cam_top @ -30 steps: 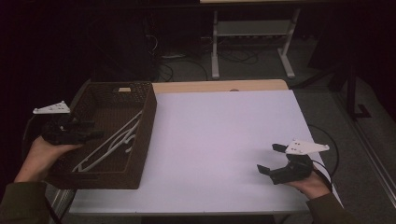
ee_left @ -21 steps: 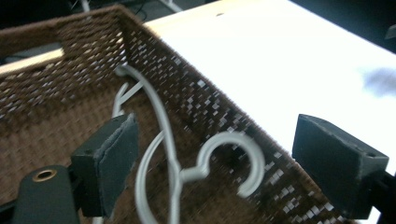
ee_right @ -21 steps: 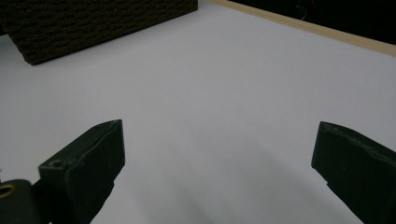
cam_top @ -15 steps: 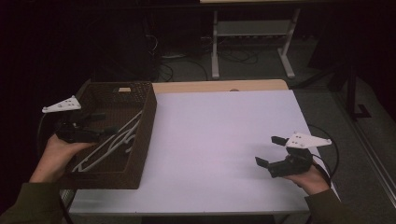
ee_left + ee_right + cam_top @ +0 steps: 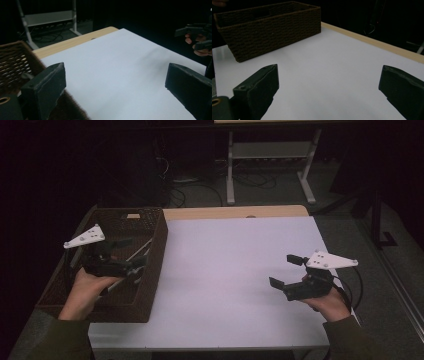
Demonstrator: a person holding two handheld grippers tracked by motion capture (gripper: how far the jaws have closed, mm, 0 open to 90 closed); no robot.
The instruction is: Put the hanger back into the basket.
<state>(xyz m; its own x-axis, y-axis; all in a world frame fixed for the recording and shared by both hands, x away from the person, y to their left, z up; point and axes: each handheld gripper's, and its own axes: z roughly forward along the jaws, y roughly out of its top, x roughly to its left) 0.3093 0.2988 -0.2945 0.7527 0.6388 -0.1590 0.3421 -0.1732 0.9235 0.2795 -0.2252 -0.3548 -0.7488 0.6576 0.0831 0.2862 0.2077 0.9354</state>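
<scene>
Worktop (image 5: 235, 270) has a white top w/ a light wood edge along the far side. Dark brown woven basket (image 5: 150, 265) sits on its left end, long side running front to back, just beside the white area. Inside the basket: pale thin rod-like items (image 5: 141, 249), too dim to tell what they are; a small tan tag at the far wall.

Left gripper (image 5: 131, 254) is held over the basket's interior, person's left hand (image 5: 87, 287) behind it, grey three-cornered plate on top. Jaws apart, nothing between them; in the left gripper view they frame bare white worktop (image 5: 120, 72), w/ basket weave (image 5: 12, 65) at the left edge. Whether the jaws touch the items in the basket: can't tell.

Right gripper (image 5: 286, 271) is over the worktop's right part, near the front right, well apart from the basket; right hand (image 5: 327, 302) grips it, cable looping off the right side. Jaws wide apart, empty. Right gripper view looks across the white surface toward the basket's outer wall (image 5: 269, 32). The right hand w/ its gripper (image 5: 197, 40) also shows far off at the right of the left gripper view.

Floor beyond the worktop is dark, w/ a metal stand (image 5: 270, 165) and cables.
</scene>
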